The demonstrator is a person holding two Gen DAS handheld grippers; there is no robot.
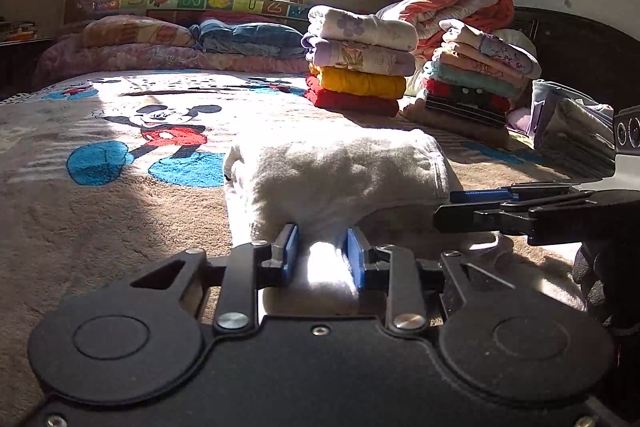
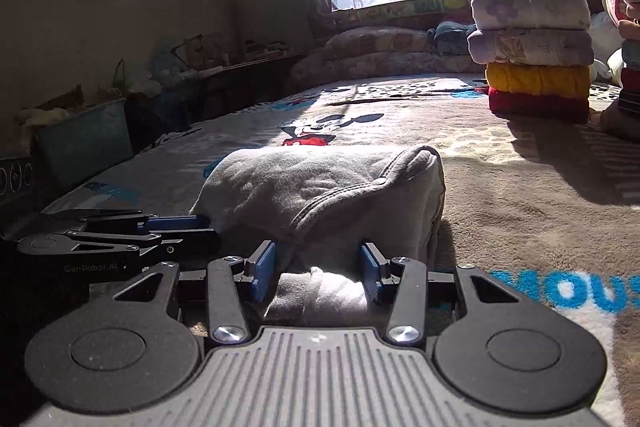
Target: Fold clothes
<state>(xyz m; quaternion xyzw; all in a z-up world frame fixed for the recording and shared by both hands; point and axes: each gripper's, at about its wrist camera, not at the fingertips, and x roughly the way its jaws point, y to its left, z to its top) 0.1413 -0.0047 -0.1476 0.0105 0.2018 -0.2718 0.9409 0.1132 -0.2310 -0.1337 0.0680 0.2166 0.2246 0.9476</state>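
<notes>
1. the folded grey garment lies on the bed, near its front edge.
2. left tongs are clenched on the garment's near edge.
3. right tongs grasp the same edge.
4. a stack of folded clothes stands well behind.

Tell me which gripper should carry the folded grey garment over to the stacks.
Right, probably. Both the left gripper and the right gripper pinch the grey garment, but the four-piece stack and its neighbour stand ahead on the right side of the bed.
</notes>
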